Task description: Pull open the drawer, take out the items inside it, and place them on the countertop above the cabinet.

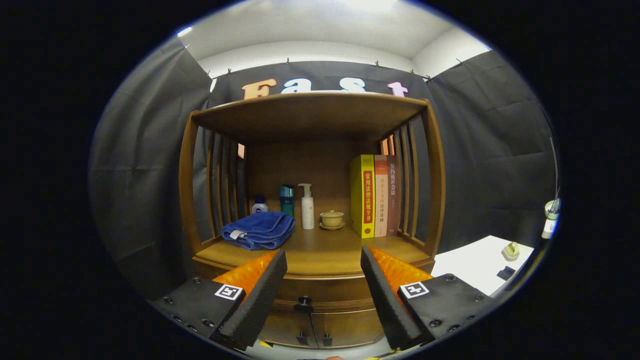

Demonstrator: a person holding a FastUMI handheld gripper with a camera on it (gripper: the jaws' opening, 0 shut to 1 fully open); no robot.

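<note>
We see our tool (324,260) held wide open, its two black-padded fingers (260,295) apart and gripping nothing, aimed at a wooden cabinet (435,165). Each finger base carries a small square black-and-white marker. Between the fingers, just ahead and lower, sits the closed drawer (325,290) with its dark round knob (303,303); below it we make out two small cabinet doors (312,327) with dark handles. We cannot see what lies inside the drawer.

On the countertop (325,252) above the drawer, a folded blue towel (260,230) lies on one side. Behind it stand a small white bottle with a blue label (259,205), a teal bottle (286,199) and a white pump bottle (307,206); their labels are too small for us to read. Near the pump bottle rests a yellowish lidded cup on a saucer (332,219). Three upright books (375,196) follow: a yellow one, an orange-and-white one and a brown one, with Chinese characters down their spines that we cannot read reliably.

Beside the cabinet we see a white table (475,265) holding a small pale object (511,250).
</note>
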